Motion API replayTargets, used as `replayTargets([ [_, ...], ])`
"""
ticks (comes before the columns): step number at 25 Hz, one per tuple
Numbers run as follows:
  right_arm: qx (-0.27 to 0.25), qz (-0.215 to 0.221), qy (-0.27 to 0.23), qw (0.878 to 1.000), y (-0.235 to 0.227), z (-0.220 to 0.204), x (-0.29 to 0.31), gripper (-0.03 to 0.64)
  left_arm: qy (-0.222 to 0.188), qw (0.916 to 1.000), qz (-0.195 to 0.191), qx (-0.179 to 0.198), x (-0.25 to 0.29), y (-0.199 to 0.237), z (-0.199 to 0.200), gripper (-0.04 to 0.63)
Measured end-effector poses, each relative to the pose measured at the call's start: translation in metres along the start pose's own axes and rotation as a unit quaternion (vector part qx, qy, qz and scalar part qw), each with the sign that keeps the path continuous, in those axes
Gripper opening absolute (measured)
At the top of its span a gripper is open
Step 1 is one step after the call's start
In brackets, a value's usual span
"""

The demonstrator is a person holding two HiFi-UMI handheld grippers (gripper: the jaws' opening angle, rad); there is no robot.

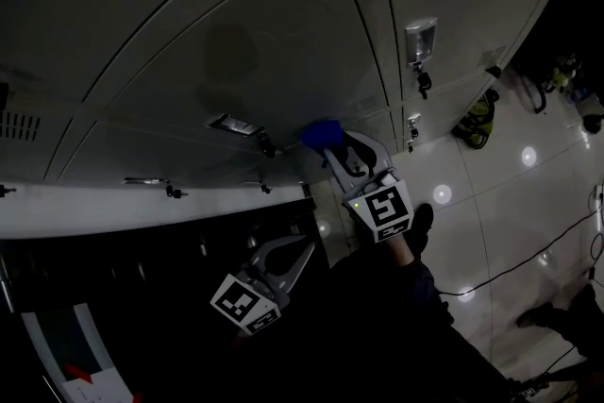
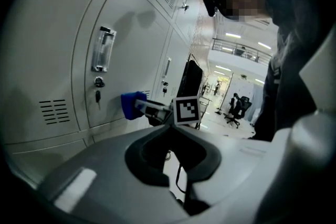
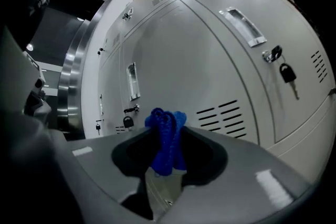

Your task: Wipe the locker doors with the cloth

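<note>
Cloth [image 1: 321,133] bunched upright in the right gripper [image 1: 332,146], fingers clamped on it, pointing straight at the grey locker door [image 1: 255,42], close by that door's lock-side edge near the vent slots [image 3: 223,115]; touching or not, I can't call. Left gripper [image 1: 307,248] hangs lower and further back, fingers together on nothing, so the right one's nearer. Glossy tiled floor [image 1: 528,203] below, dim room.

Glossy tiled floor [image 1: 514,203] carries a black cable [image 1: 538,254].
</note>
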State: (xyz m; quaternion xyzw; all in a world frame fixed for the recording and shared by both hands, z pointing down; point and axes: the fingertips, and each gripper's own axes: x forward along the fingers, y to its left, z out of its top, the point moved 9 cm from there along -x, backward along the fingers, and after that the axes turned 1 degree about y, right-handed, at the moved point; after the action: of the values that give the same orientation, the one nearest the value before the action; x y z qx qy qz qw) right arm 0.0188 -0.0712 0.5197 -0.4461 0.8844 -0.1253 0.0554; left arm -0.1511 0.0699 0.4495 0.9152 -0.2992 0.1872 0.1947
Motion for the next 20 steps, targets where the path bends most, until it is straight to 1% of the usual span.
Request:
replayTargets([
  [6,0.001,0.017,0.011,1.000,0.049,-0.027,0.033,0.130,0.002,1.0000,0.009,0.001,-0.042,0.031,-0.021,0.000],
  [11,-0.003,0.031,0.016,0.999,0.075,-0.041,0.056,0.130,0.009,0.9998,0.017,-0.001,-0.063,0.049,-0.031,0.000],
  [16,-0.001,0.026,0.011,1.000,0.077,-0.047,0.065,0.130,0.013,0.9999,0.007,0.007,-0.063,0.056,-0.032,0.000],
  [20,-0.009,0.010,0.014,1.000,0.067,-0.048,0.060,0.130,0.020,0.9997,-0.003,0.011,-0.056,0.055,-0.029,0.000],
])
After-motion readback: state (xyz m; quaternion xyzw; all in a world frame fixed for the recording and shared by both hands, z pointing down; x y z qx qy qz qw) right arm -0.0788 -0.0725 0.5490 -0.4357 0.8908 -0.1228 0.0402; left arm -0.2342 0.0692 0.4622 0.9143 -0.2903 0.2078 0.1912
